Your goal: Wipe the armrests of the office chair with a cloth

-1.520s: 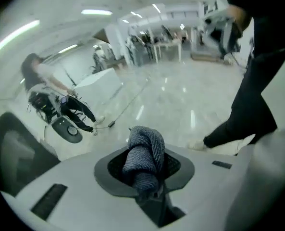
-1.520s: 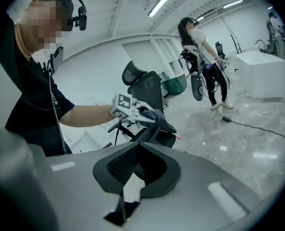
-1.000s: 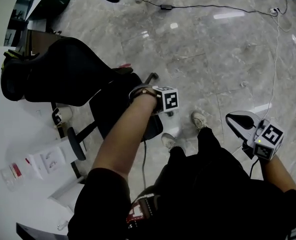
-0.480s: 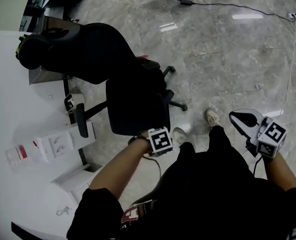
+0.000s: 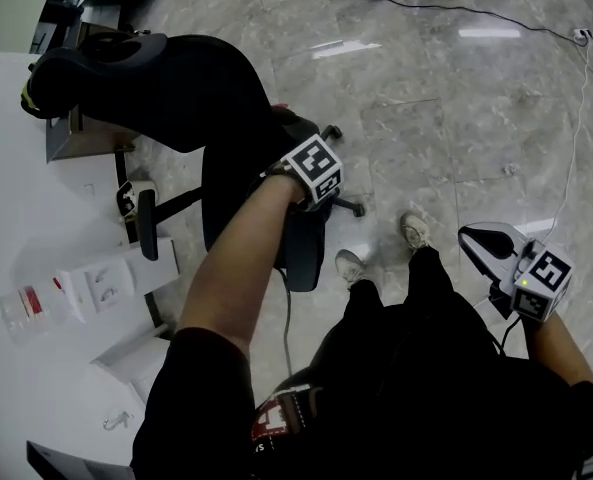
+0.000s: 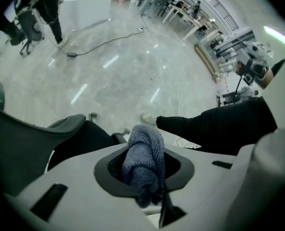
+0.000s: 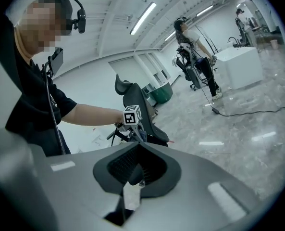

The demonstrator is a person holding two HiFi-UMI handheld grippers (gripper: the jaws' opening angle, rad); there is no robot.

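The black office chair (image 5: 191,93) stands at the upper left of the head view, its backrest leaning over a white desk. One armrest (image 5: 148,225) shows on its desk side. Another curved grey armrest (image 6: 68,124) lies just left of the cloth in the left gripper view. My left gripper (image 6: 144,177) is shut on a bunched blue cloth (image 6: 143,153). Its marker cube (image 5: 314,168) hangs over the chair's seat edge. My right gripper (image 5: 486,240) is held off to the right above the floor, jaws shut on nothing (image 7: 135,174), facing the chair (image 7: 144,117).
A white desk (image 5: 16,218) with small boxes (image 5: 96,288) runs along the left. A cable (image 5: 456,10) crosses the marble floor at the top. The person's shoes (image 5: 411,233) stand beside the chair's castor base (image 5: 351,208). Other people stand far off.
My left gripper was at the chair a second ago, drew back toward my body, and has now gone forward to the chair again. The right gripper has barely moved.
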